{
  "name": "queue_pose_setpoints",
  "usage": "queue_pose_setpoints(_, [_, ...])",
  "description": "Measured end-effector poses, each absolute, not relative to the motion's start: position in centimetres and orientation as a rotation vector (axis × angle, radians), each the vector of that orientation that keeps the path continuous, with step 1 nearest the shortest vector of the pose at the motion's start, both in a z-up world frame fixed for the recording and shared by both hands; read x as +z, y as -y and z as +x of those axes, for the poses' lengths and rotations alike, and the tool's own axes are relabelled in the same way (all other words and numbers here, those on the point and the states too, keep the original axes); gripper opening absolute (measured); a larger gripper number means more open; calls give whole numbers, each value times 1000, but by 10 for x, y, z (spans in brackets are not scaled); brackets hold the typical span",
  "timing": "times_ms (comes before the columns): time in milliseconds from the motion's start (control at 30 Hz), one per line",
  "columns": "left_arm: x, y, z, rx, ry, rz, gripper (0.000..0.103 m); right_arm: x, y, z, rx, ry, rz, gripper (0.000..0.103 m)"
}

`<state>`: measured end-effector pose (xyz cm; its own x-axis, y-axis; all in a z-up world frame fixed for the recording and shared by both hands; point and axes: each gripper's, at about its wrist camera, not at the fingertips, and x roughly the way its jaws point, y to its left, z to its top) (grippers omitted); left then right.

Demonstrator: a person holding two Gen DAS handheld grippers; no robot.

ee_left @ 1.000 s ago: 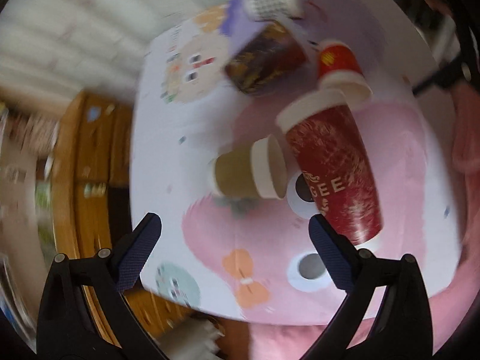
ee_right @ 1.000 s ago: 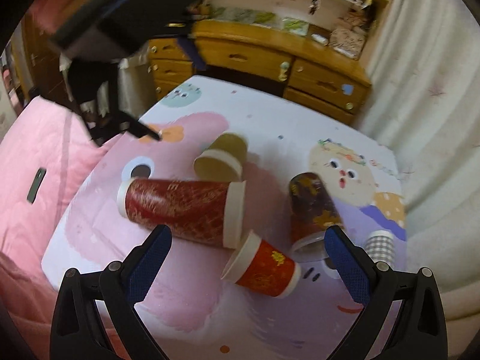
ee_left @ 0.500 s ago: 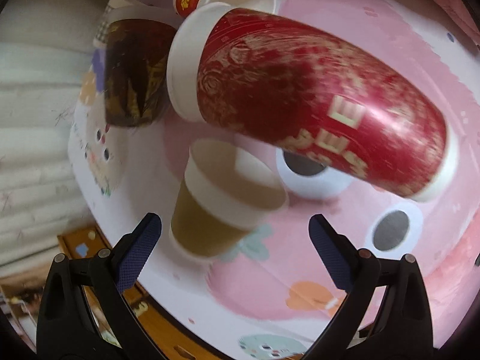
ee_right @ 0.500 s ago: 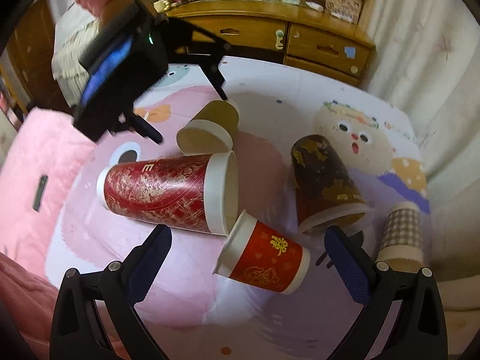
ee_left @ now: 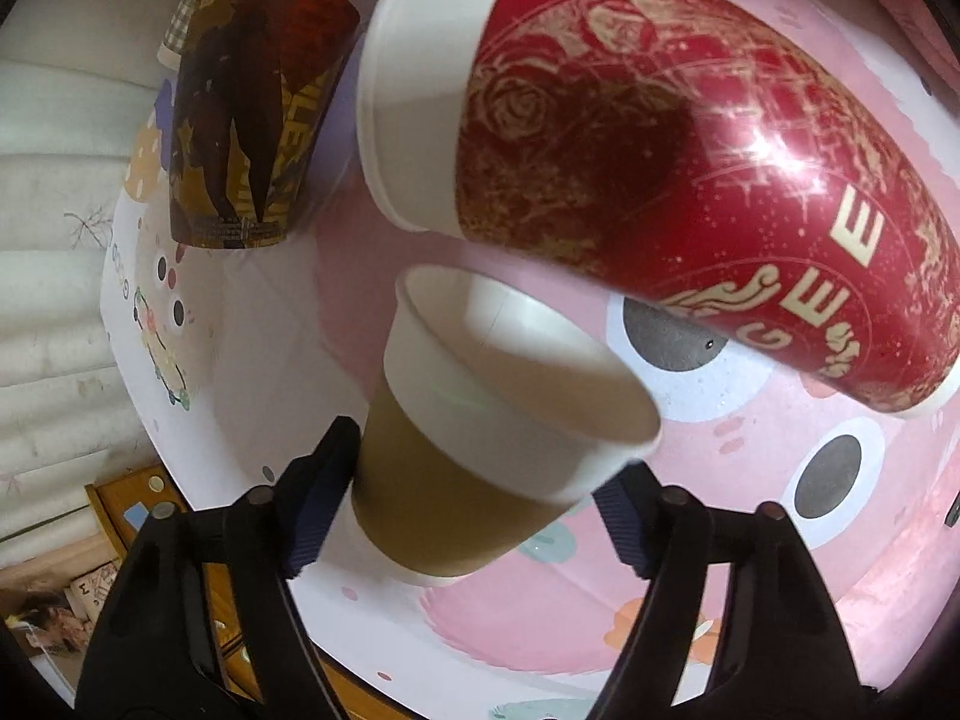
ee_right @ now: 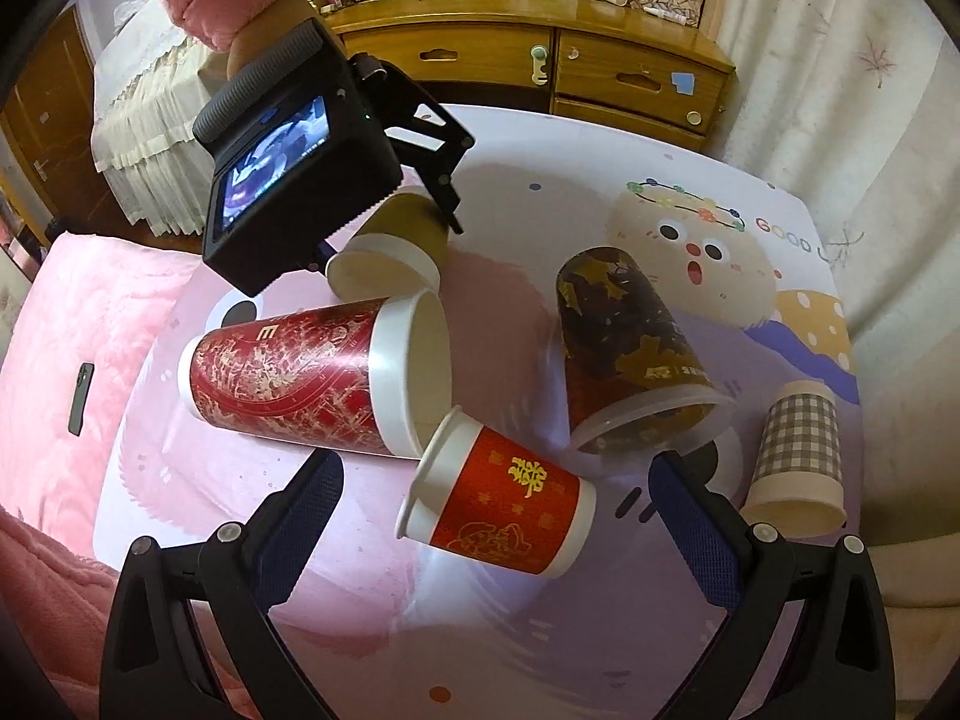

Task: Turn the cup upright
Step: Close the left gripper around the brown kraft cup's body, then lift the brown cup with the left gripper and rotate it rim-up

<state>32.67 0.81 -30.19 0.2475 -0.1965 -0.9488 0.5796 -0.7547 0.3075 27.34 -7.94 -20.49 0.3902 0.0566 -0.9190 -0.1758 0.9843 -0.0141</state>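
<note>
A small brown paper cup (ee_left: 474, 450) with a white rim lies on its side on the pink tablecloth, also in the right wrist view (ee_right: 393, 246). My left gripper (ee_left: 474, 492) has its fingers around the cup's brown body, close against it. A large red cup (ee_right: 318, 378) lies on its side just beyond it (ee_left: 690, 156). My right gripper (ee_right: 492, 528) is open and empty, hovering over a small red cup (ee_right: 498, 504) that lies on its side.
A dark patterned cup (ee_right: 630, 354) and a checked cup (ee_right: 798, 456) stand upside down at the right. A wooden dresser (ee_right: 540, 66) stands beyond the table. A phone (ee_right: 81, 399) lies on the pink bedding at left. A curtain (ee_right: 870, 90) hangs at right.
My left gripper came down to the table and closed in around the brown cup. My right gripper drifted slightly closer to the small red cup.
</note>
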Motion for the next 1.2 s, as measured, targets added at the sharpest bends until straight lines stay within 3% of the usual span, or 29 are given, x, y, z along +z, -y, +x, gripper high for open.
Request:
queue_pose_setpoints(200, [-302,-29,316,-1519,-385,1848,67,-195,74,269,143,-1142,-121,103])
queue_pose_setpoints(667, [-276,-114,307,-961,-756,1460,65,-163,37,243,99,-1086,-53,103])
queue_pose_setpoints(1200, [-189,-187,258,-487,-1033,594,65,-141,42,176,-55,-1164,660,103])
